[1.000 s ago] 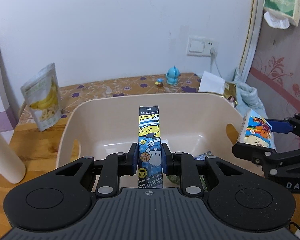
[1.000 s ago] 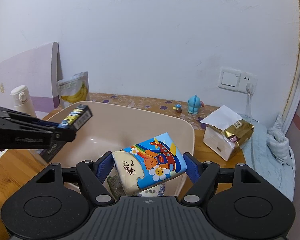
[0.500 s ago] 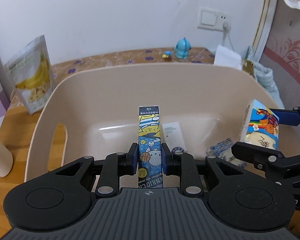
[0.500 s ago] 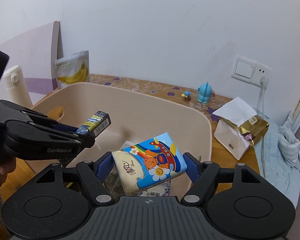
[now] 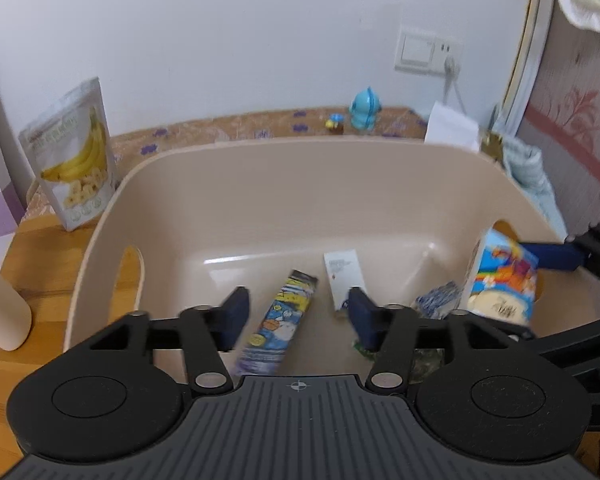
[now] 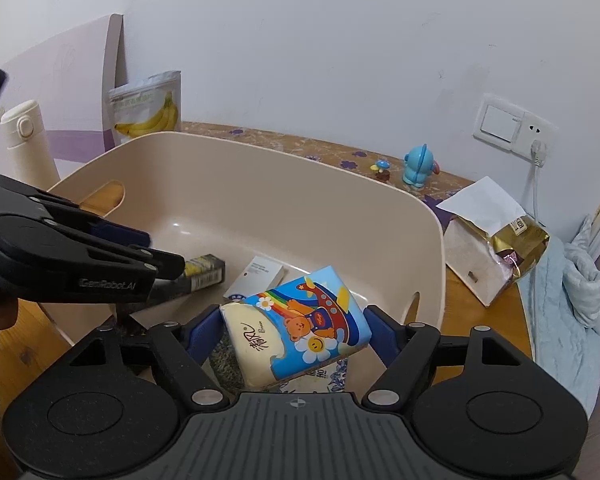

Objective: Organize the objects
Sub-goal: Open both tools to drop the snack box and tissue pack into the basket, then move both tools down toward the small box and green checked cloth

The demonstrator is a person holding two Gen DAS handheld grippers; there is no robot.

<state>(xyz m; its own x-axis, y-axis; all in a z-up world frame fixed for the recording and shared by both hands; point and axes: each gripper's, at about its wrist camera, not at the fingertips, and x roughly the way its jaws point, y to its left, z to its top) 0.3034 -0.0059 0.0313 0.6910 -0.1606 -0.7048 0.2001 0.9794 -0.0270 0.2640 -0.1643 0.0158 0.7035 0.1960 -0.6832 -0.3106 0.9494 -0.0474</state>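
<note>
Left gripper [image 5: 296,316] jaws have just been opening – cartoon box [image 5: 278,326] released, blurred, between the pads over the beige tub [image 5: 300,184]. Right gripper [image 6: 290,330] opening too, pads beside the tissue pack [image 6: 296,330].

Bin [image 5: 300,184] on table [image 5: 32,256] — snack pouch [image 5: 74,156] left.

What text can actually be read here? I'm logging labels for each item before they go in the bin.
"GenRobot.AI": on the side of the left gripper, seen in the right wrist view.
Tissue pack: large Chinese characters, not clearly readable.
Banana pouch: print too small.
Cartoon box: blurred.
White card: print too small.
</note>
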